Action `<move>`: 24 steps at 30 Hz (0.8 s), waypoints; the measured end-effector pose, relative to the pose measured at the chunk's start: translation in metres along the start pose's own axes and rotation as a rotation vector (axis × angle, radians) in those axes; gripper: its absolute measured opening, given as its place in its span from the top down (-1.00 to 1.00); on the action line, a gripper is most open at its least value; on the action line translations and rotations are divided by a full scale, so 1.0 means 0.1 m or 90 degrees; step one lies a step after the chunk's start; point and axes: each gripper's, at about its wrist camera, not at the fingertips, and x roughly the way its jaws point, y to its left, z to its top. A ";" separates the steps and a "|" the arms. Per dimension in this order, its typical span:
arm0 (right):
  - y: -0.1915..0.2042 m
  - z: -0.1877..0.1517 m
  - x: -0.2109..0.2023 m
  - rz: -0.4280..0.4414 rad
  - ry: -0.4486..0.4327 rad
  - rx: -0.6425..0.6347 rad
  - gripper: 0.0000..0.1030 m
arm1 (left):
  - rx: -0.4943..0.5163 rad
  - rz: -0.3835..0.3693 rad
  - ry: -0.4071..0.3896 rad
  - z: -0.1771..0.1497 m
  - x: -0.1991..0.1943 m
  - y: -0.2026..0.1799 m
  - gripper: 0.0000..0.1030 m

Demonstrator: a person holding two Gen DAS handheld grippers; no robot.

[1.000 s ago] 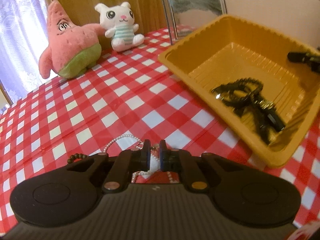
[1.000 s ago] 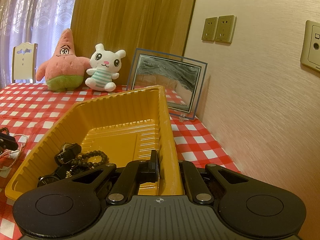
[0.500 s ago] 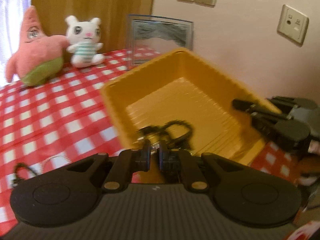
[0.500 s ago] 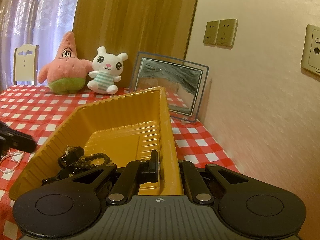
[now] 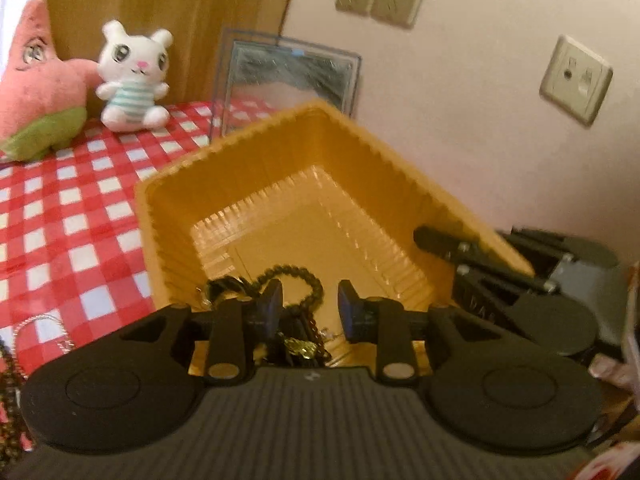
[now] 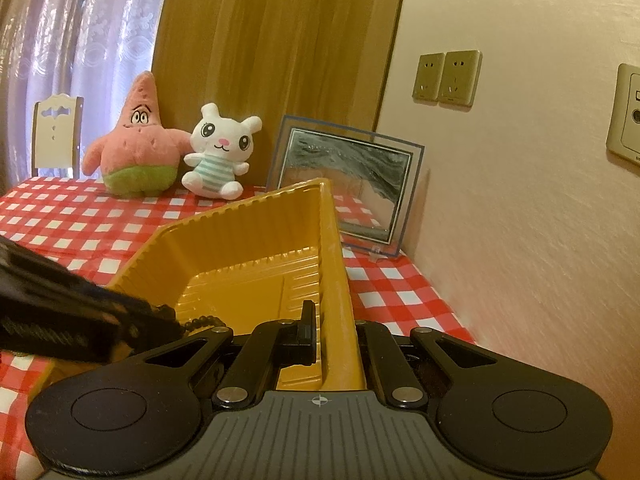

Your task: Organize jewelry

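I am working over a red-checked tablecloth with a yellow tray sitting at its right, close to the wall. My right gripper is gripping the tray's right wall: its jaws are pressed together on that rim, steadying the tray. My left gripper is hovering over the tray's near end, its jaws opening, with nothing pinched between the pads.

Progress, as I judge it: partly done. A dark beaded bracelet and a tangle of darker pieces with a gold-coloured item are lying on the tray's near floor, directly below my left jaws. Left to do: a silver chain is lying on the cloth at the near left, outside the tray, and a string of brown beads is showing at the left edge.

Surroundings: a pink star plush and a white bunny plush are sitting at the far side, with a glass picture frame leaning by the wall. None is obstructing the route. The tray's ribbed left wall is standing between the loose pieces and the pile.
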 end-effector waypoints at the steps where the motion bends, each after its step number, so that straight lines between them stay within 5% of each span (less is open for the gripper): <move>1: 0.00 0.00 0.00 0.000 0.000 0.000 0.91 | -0.003 0.005 -0.008 0.02 -0.05 0.02 0.49; 5: 0.00 -0.01 0.00 0.001 0.002 0.000 0.91 | -0.020 0.039 -0.038 -0.01 -0.35 0.14 0.49; 10: -0.01 -0.04 0.01 0.001 0.007 0.003 0.91 | -0.014 0.129 -0.008 -0.28 -0.57 0.34 0.49; 16: -0.03 -0.05 0.01 0.001 0.013 0.002 0.91 | -0.003 0.208 0.040 -0.47 -0.52 0.68 0.49; 24: -0.04 -0.06 0.00 0.001 0.016 -0.001 0.91 | 0.050 0.253 0.076 -0.46 -0.28 0.99 0.49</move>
